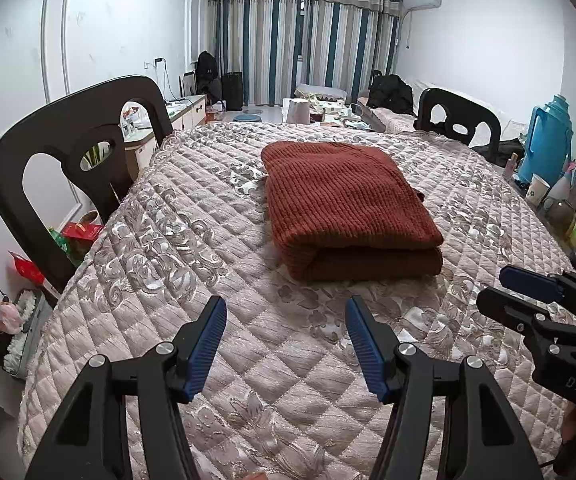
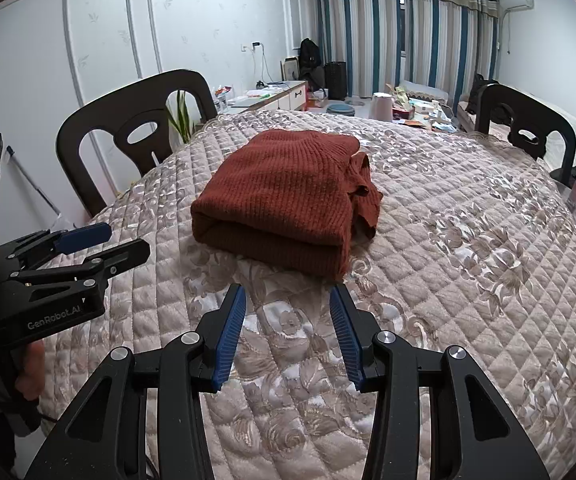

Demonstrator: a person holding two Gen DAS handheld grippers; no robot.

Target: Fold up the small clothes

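A rust-red knit sweater (image 1: 344,200) lies folded in a thick rectangle on the quilted table cover (image 1: 191,248); in the right wrist view the sweater (image 2: 283,200) shows a sleeve end sticking out at its right side. My left gripper (image 1: 285,312) is open and empty, a short way in front of the sweater's near fold. My right gripper (image 2: 288,300) is open and empty, just short of the sweater's near edge. Each gripper shows in the other's view: the right gripper (image 1: 500,288) at the right, the left gripper (image 2: 127,240) at the left.
Dark wooden chairs stand at the table's left (image 1: 75,148) and far right (image 1: 460,120). A blue thermos (image 1: 548,136), a paper cup (image 1: 536,190) and small bottles crowd the table's right edge. The quilted cover (image 2: 468,240) spreads over the whole table.
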